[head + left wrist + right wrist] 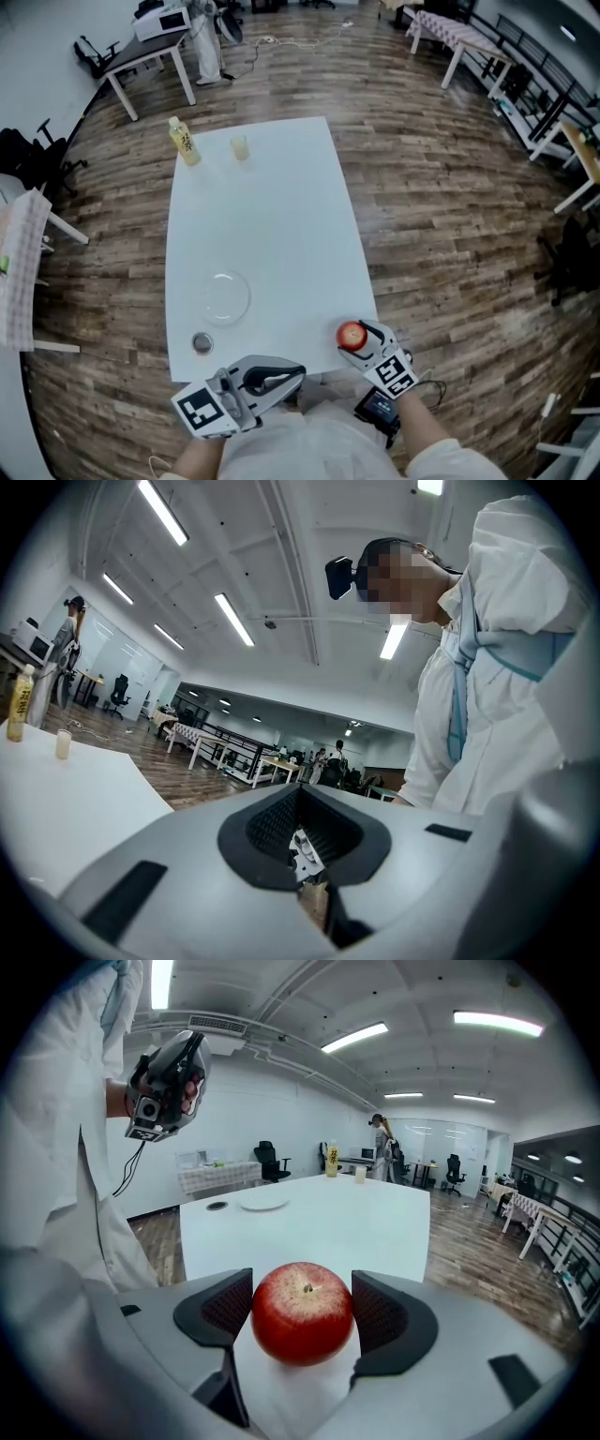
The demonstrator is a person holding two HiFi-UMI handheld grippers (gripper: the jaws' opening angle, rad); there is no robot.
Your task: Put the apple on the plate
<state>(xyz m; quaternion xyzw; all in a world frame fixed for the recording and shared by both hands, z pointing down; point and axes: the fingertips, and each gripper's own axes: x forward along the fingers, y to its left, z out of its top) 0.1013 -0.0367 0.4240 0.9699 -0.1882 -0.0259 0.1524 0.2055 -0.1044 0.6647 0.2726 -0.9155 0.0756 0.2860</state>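
A red apple (pixel 352 335) sits between the jaws of my right gripper (pixel 357 330) at the near right corner of the white table (pixel 272 216). In the right gripper view the apple (pixel 302 1324) is stem up and both pads press its sides, so my right gripper (pixel 302 1303) is shut on it. The clear plate (pixel 225 296) lies on the near left part of the table, well left of the apple; the plate (pixel 262 1202) is bare. My left gripper (pixel 296 373) hangs off the near edge, shut and holding nothing (pixel 300 844).
A small round lid (pixel 202 342) lies near the plate at the table's front left. A yellow bottle (pixel 185 141) and a small cup (pixel 240 147) stand at the far end. Desks, chairs and people stand around the room on the wooden floor.
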